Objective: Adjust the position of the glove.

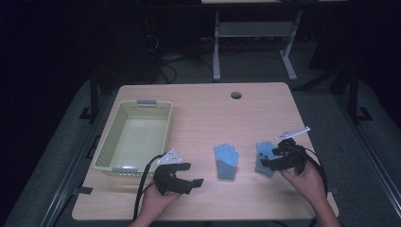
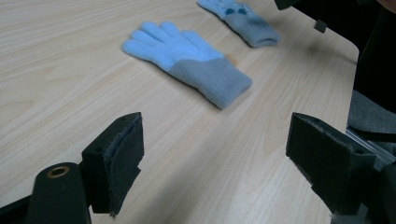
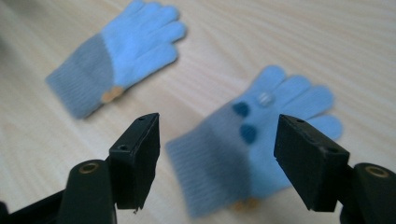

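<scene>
Both grippers spread, holding nothing. Left gripper (image 1: 189,173) near the basket (image 1: 109,142); right gripper (image 1: 272,156) over one glove (image 3: 261,140), possibly touching. Other glove (image 1: 225,161) lies between.

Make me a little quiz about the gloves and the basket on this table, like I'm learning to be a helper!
1. True or false: the basket has a glove inside it.
2. How many blue gloves lie on the table?
3. Which gripper is right over a glove: A) the left gripper or B) the right gripper?

Key:
1. False. The basket holds nothing.
2. Two: the middle glove and the right-hand glove, both lying flat.
3. B. In the right gripper view its open jaws stand either side of the right-hand glove. The left gripper is open too, over bare wood.
</scene>
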Tool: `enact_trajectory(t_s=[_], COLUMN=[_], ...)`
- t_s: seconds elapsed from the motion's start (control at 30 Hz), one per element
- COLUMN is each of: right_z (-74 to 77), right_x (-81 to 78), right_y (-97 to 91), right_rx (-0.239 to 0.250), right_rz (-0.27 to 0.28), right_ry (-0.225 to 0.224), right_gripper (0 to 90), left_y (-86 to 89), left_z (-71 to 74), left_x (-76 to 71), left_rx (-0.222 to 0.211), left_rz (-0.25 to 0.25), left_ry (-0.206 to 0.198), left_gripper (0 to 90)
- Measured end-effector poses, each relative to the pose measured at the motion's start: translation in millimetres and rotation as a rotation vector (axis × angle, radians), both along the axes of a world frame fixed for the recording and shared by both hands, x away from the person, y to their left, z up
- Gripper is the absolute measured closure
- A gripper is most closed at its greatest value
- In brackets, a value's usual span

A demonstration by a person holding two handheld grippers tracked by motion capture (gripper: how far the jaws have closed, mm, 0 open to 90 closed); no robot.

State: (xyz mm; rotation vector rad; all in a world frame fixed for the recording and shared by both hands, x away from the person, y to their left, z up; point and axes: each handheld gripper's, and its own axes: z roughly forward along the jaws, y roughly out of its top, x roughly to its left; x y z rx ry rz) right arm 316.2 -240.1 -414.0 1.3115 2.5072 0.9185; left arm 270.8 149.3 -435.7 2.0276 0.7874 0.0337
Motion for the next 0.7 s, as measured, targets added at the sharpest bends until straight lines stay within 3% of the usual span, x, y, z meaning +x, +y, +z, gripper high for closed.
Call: enact_trajectory(t_s=[0.17, 0.5, 0.7], right_z=[0.4, -18.1, -28.6], right_x=[11.1, 33.8, 37.1], right_y=[1.9, 5.5, 1.8], right_rx=[-0.013, -0.089, -0.099], right_rz=[-0.004, -0.008, -0.033], right_ry=[-0.001, 0.098, 0.129], right_gripper=[37.5, 56.6, 57.8], left_y=[0.5, 2.2, 1.7], left_z=[-1.2, -2.0, -2.5], left_x=[1.3, 2.5, 1.6], left_rx=[0.003, 0.002, -0.011], left_rz=[0.004, 0.005, 0.02], left_ry=[0.004, 0.0, 0.005], left_gripper=[18.8, 18.8, 18.8])
